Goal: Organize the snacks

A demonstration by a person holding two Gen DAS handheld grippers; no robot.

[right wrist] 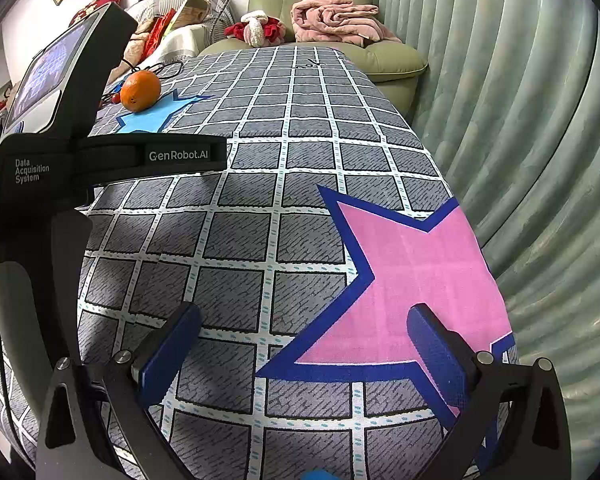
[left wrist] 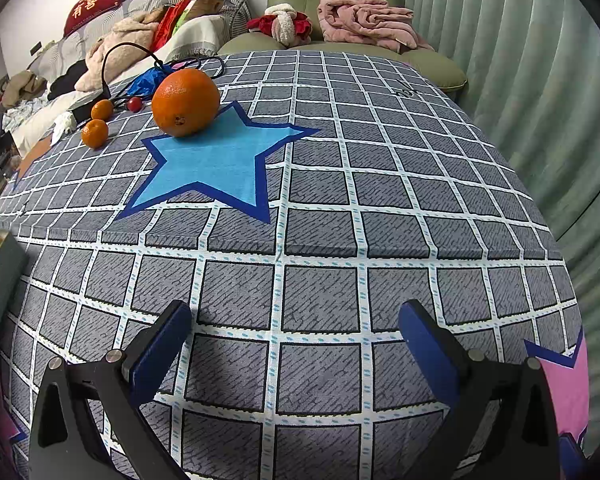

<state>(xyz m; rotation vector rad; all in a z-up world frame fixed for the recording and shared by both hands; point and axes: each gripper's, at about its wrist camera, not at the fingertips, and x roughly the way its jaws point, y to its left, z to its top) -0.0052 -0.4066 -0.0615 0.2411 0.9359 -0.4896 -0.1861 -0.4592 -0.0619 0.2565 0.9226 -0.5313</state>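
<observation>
Sitting far left on the bench (left wrist: 320, 240): two small mandarins (left wrist: 96, 124), then a large orange (left wrist: 186, 102) resting on the blue star's (left wrist: 212, 168) upper tip, probably a sorting spot. Hovering low at the near edge, left hand-held gripper (left wrist: 296, 340) gaping wide and gripping nothing, fruit well ahead and to its left. Waiting over the pink star (right wrist: 412, 280), right hand-held gripper (right wrist: 304, 344) likewise spread wide and empty, orange well apart up-left.
</observation>
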